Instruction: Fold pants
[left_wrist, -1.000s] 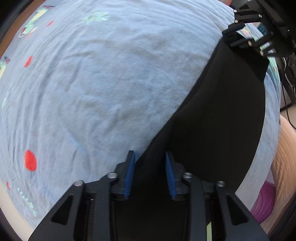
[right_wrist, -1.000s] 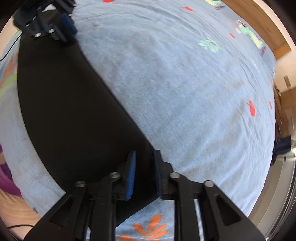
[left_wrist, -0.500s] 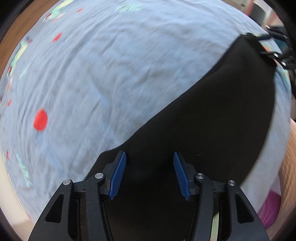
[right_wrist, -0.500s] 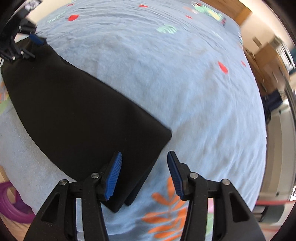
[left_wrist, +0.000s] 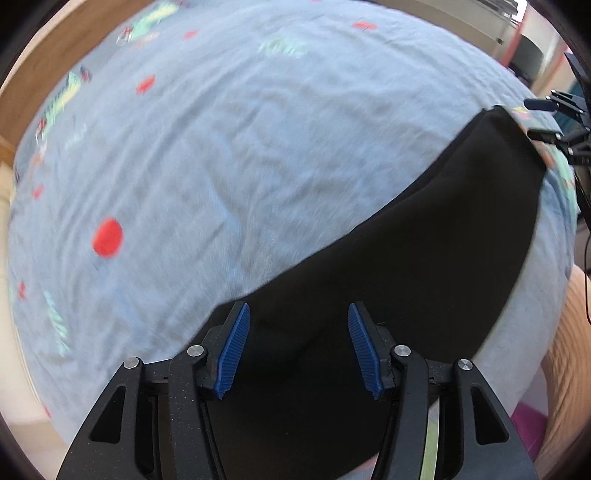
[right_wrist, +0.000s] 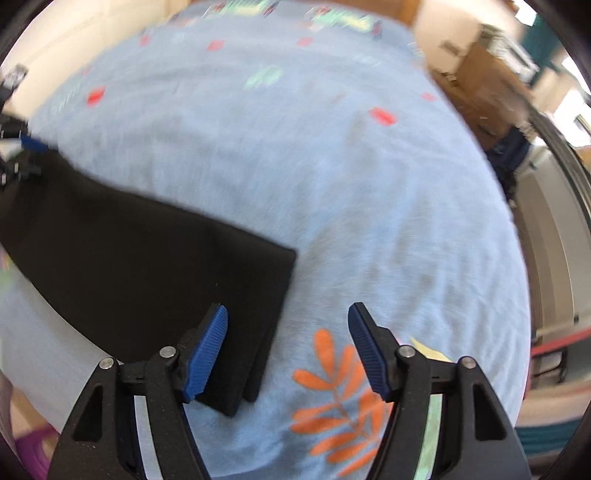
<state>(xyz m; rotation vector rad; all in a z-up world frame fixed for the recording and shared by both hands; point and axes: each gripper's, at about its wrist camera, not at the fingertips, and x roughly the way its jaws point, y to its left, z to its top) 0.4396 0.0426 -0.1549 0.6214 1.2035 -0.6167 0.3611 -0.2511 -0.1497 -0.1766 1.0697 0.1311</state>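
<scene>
The black pants (left_wrist: 424, 266) lie folded lengthwise in a long strip on the light blue bedspread (left_wrist: 240, 147). My left gripper (left_wrist: 295, 350) is open and empty, hovering over one end of the strip. In the right wrist view the pants (right_wrist: 140, 258) end in a layered edge at lower left. My right gripper (right_wrist: 288, 350) is open and empty, above that end, its left finger over the cloth and its right finger over the bedspread (right_wrist: 314, 166). The right gripper also shows in the left wrist view (left_wrist: 554, 122) at the far end of the pants.
The bedspread has red dots (left_wrist: 107, 236), green prints and an orange leaf print (right_wrist: 340, 395). A wooden headboard (left_wrist: 55, 48) runs along the far edge. Cardboard boxes (right_wrist: 480, 85) and a doorway stand beyond the bed's right side. A purple item (left_wrist: 528, 424) lies beside the bed.
Both grippers have opened, let go of the pants and pulled back from the cloth. The pants now lie flat on the bed.
</scene>
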